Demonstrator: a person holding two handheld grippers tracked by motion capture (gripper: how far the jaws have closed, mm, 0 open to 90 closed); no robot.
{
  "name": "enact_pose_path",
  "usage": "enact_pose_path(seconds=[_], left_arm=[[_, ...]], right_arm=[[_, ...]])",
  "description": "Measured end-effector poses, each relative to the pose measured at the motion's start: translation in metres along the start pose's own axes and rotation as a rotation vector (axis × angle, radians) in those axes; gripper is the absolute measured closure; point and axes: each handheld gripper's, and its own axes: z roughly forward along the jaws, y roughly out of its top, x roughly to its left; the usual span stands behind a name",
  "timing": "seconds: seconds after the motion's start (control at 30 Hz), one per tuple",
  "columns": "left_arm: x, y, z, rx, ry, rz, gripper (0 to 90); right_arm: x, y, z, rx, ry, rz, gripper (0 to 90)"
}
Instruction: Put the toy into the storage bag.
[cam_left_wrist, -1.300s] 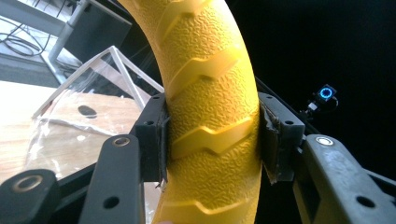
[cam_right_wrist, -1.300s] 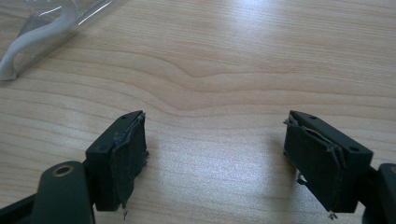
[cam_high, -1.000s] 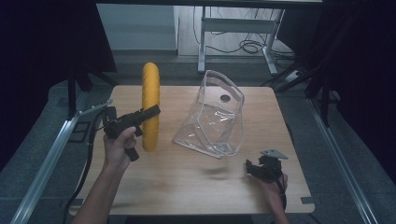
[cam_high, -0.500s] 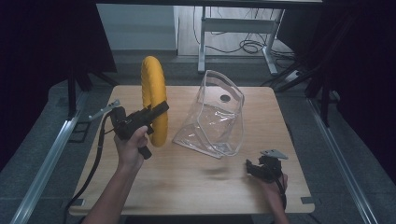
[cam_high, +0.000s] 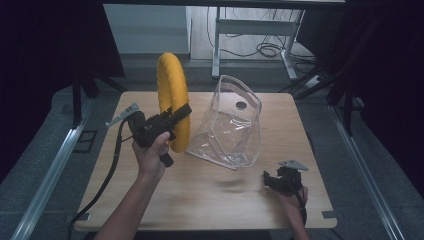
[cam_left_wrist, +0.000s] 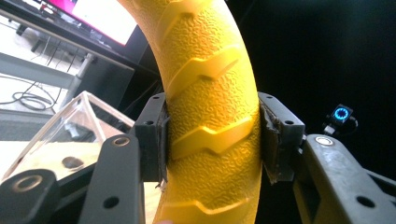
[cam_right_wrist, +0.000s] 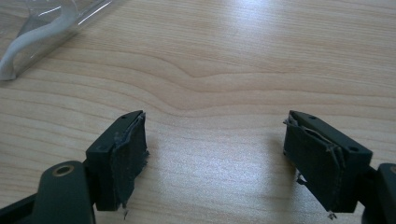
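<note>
A yellow ribbed ring (cam_high: 172, 100) stands on edge above the left half of the wooden table (cam_high: 200, 195). My left gripper (cam_high: 181, 116) is shut on its lower part; in the left gripper view both pads clamp the ring (cam_left_wrist: 210, 121) between them, gripper (cam_left_wrist: 212, 135). To the right of the ring stands a clear plastic pouch (cam_high: 230, 125), open towards it. My right gripper (cam_high: 268, 180) rests low near the table's front right, and in the right gripper view its jaws (cam_right_wrist: 215, 158) stand wide open over bare wood, with a corner of the pouch (cam_right_wrist: 42, 28) at top left.
Metal rails (cam_high: 50, 170) run along both sides of the table. A desk frame and cables (cam_high: 260, 40) lie on the floor behind it. A small blue ring light (cam_left_wrist: 342, 113) glows in the dark background.
My left gripper has carried the yellow ring to the right and a little up, closer to the pouch. The right gripper has stayed put.
</note>
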Motion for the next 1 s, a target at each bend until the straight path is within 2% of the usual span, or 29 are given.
enact_pose_path(seconds=[0.23, 1.0], left_arm=[[-0.012, 0.000, 0.010, -0.018, -0.012, 0.022, 50.7], [-0.040, 0.008, 0.038, -0.005, -0.062, 0.044, 50.6]], right_arm=[[0.000, 0.000, 0.000, 0.000, 0.000, 0.000, 21.1], [0.000, 0.000, 0.000, 0.000, 0.000, -0.002, 21.2]])
